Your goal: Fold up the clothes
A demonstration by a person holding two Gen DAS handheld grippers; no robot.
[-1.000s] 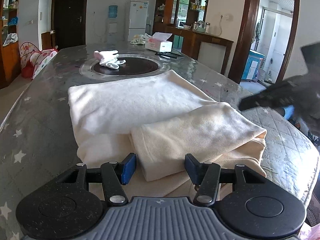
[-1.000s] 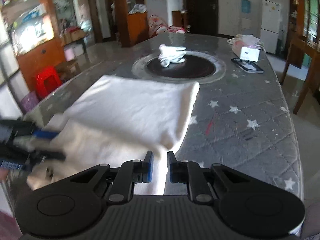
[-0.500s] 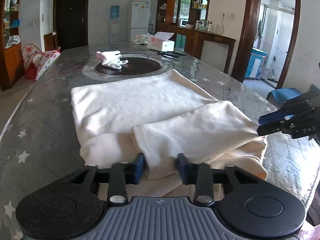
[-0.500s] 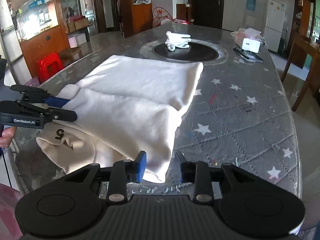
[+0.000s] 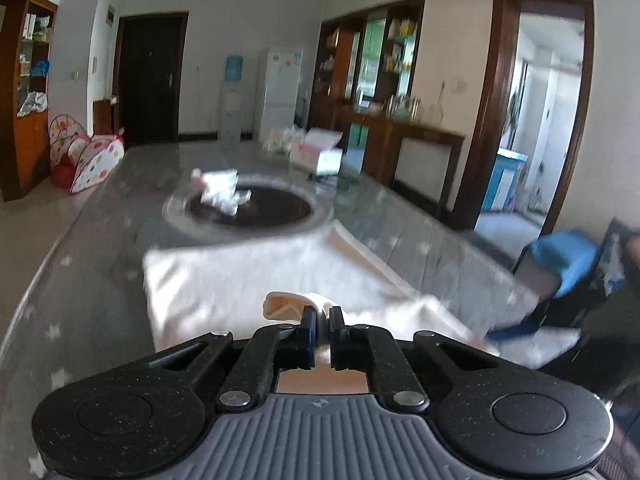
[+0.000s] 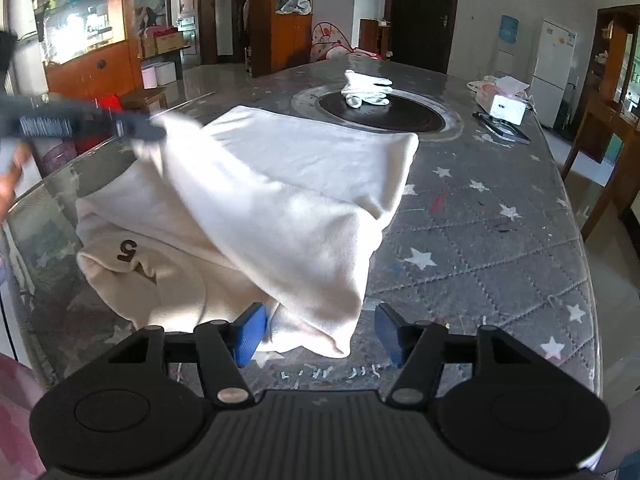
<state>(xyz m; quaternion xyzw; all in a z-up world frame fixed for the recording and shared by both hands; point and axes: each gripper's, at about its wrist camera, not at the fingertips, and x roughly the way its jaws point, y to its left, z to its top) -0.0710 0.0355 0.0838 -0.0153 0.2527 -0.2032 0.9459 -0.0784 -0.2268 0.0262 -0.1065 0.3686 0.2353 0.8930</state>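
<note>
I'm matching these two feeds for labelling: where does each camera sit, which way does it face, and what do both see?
Left wrist: on the left claw, shut on a raised edge of the cream garment, facing down the table; its own fingers show.
Right wrist: on the right claw, open at the garment's near corner, facing across the table; the left claw shows lifting the cloth.
Shared: garment, white gloves, dark round inset, tissue box.

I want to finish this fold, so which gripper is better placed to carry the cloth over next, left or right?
Left. The left gripper has its jaws shut on the cream garment, lifting its edge; the right gripper has its jaws wide open, holding nothing.
</note>
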